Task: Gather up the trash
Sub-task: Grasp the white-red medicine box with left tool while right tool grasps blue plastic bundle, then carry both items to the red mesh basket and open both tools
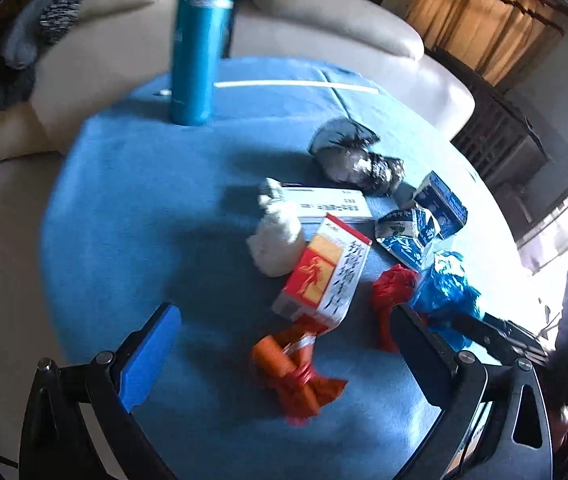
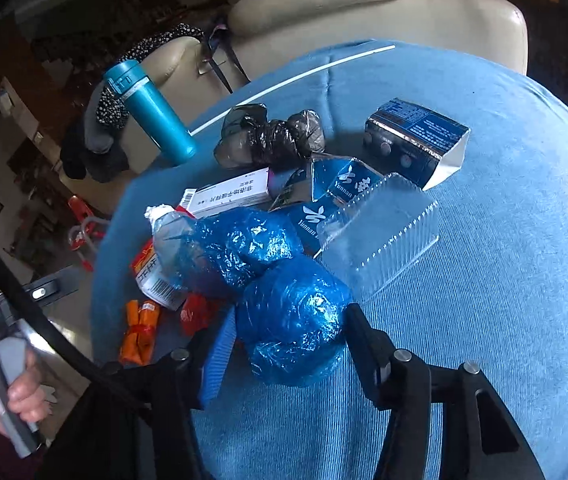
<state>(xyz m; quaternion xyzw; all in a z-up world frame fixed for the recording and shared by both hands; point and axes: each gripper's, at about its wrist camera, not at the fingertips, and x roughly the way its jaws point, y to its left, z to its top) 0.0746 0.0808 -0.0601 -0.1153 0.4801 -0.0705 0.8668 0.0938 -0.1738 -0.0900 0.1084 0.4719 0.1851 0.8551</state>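
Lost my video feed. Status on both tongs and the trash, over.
Right tongs around the blue plastic bag, pads at its sides. Left tongs open above the orange wrapper, nothing held. Red-and-white box crowds the wrapper.

Trash heap (image 1: pixel 324 248) on table (image 1: pixel 123 208); flask (image 1: pixel 199 48) upright at far edge; sofa (image 1: pixel 324 12) behind table.

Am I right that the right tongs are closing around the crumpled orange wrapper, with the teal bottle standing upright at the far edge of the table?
Not quite: the right tongs are around the blue plastic bag, as the right wrist view shows. The teal bottle does stand upright there.
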